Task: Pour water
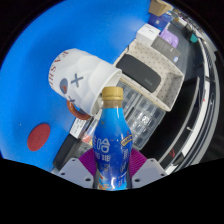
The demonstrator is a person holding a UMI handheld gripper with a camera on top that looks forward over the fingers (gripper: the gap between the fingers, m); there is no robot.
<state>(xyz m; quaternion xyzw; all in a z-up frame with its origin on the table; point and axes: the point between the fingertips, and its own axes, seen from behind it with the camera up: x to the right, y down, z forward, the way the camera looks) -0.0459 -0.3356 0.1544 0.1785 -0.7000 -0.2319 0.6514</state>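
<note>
The gripper clamped 1 blue bottle between its 2 fingers, with 1 white mug beyond it on the blue table.

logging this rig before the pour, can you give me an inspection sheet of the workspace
surface: blue table top, tilted in view
job's things: blue bottle with a gold cap, cap on, held upright between the fingers; white cup just beyond it, lying on its side
clutter: clear bin holding a black slab and small boxes; red disc on the table
grippers: gripper shut on the bottle, both fingers pressing its lower body
cables: nothing seen
surroundings: dark area past the table edge, too dim to tell
</note>
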